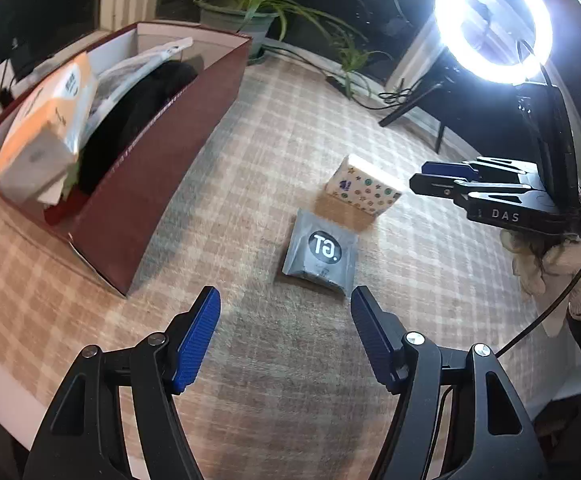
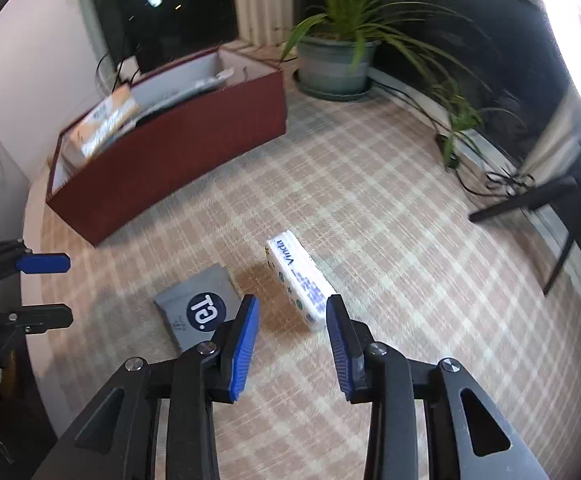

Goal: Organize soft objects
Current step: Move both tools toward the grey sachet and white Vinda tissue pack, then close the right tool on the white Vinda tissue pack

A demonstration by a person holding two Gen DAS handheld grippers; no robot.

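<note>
White, patterned tissue pack (image 2: 299, 280) stands on its edge on the checked tablecloth (image 2: 390, 240), just ahead of the right gripper (image 2: 292, 312), whose blue-padded jaws stand apart and hold nothing. Just beside the pack lies a flat grey pouch (image 1: 319, 254) with a round black logo. The left gripper (image 1: 285, 302) hovers short of that pouch, jaws spread wide and empty. Farther off to the left sits a dark red box (image 1: 162, 184) already holding an orange-and-white package (image 1: 46, 136) and dark fabric (image 1: 130, 120).
</note>
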